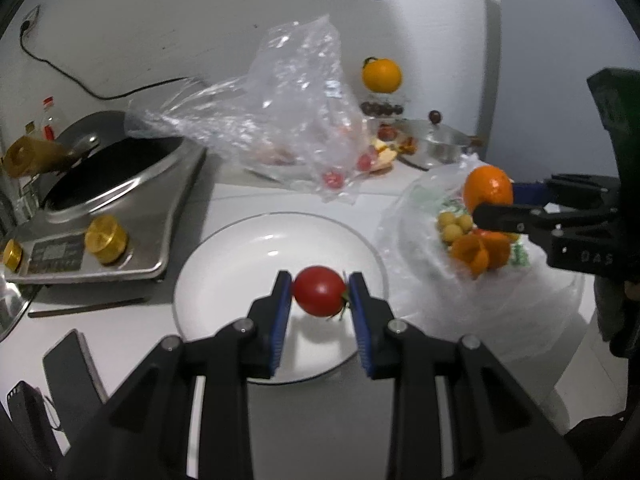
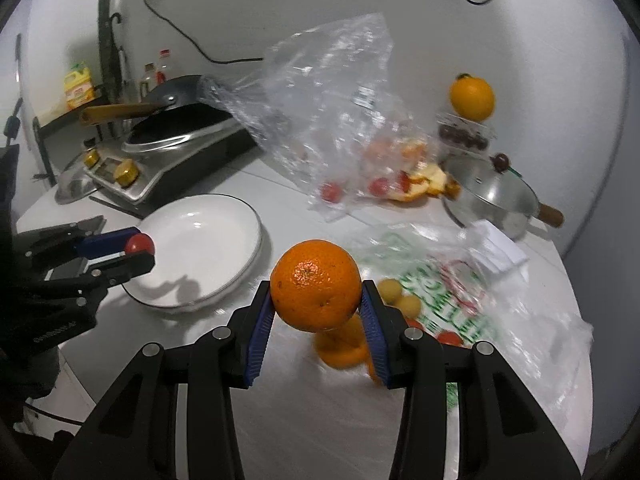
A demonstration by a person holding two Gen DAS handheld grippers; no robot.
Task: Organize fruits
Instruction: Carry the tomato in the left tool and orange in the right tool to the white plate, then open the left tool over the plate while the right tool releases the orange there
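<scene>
Tomato, small, red and round (image 1: 320, 291), clamped in left claw (image 1: 319, 294) above white round plate (image 1: 240, 264). Round orange mandarin (image 2: 315, 286) pinched in right claw (image 2: 318, 312), over white worktop (image 2: 288, 408) beside printed plastic bag (image 2: 460, 300). Carrying step, likely. Next: lower, release onto plate. Beyond: crumpled clear bag (image 1: 288, 120).

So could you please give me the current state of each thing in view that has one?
left gripper: shut on the tomato
right gripper: shut on the orange
white plate: empty
clear bag: holding a few tomatoes
pot: lid on
</scene>
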